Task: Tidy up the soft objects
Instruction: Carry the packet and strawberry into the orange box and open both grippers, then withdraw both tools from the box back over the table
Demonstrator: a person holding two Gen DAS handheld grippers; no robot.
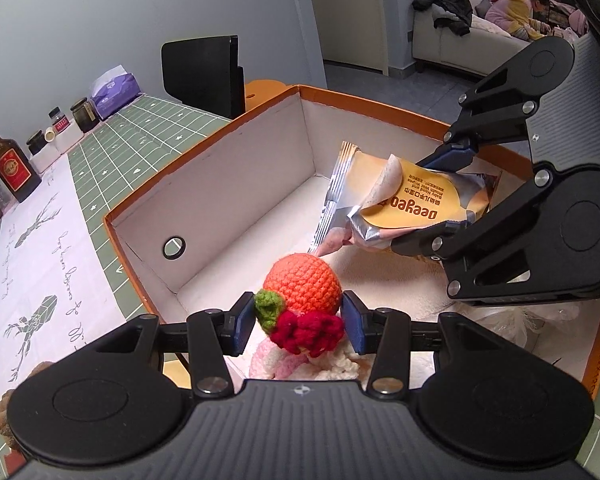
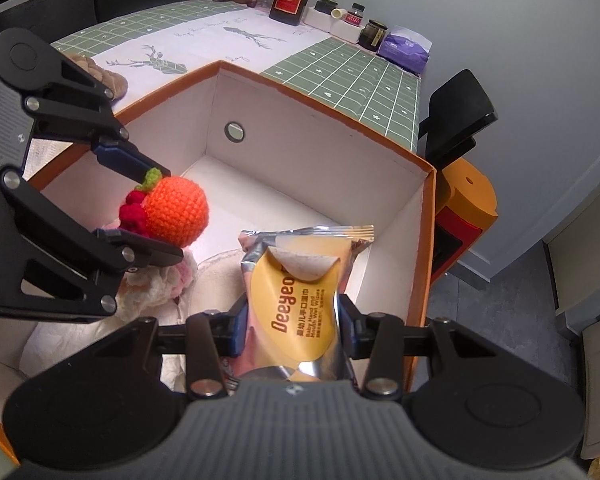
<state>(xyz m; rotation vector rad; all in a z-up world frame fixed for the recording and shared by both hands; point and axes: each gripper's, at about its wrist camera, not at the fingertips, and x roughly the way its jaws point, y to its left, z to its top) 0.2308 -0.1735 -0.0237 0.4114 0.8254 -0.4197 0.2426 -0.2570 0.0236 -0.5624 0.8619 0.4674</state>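
Poised over the open orange box [image 1: 204, 136], the left gripper [image 1: 300, 320] clasps a crocheted toy [image 1: 302, 286] while the right gripper [image 2: 292, 332] apparently pinches a wet-wipes pack [image 2: 300, 280] (both seemingly bound for the box's far end).

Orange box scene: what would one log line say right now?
left gripper: grips crochet toy | right gripper: grips wipes pack | both over orange box

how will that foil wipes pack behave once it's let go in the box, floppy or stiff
Probably floppy: the wipes pack bends and creases where the right hand-held gripper pinches it. Its shiny foil looks slippery. Its peeled-up flap may snag. It should lie flat in the box, not roll.
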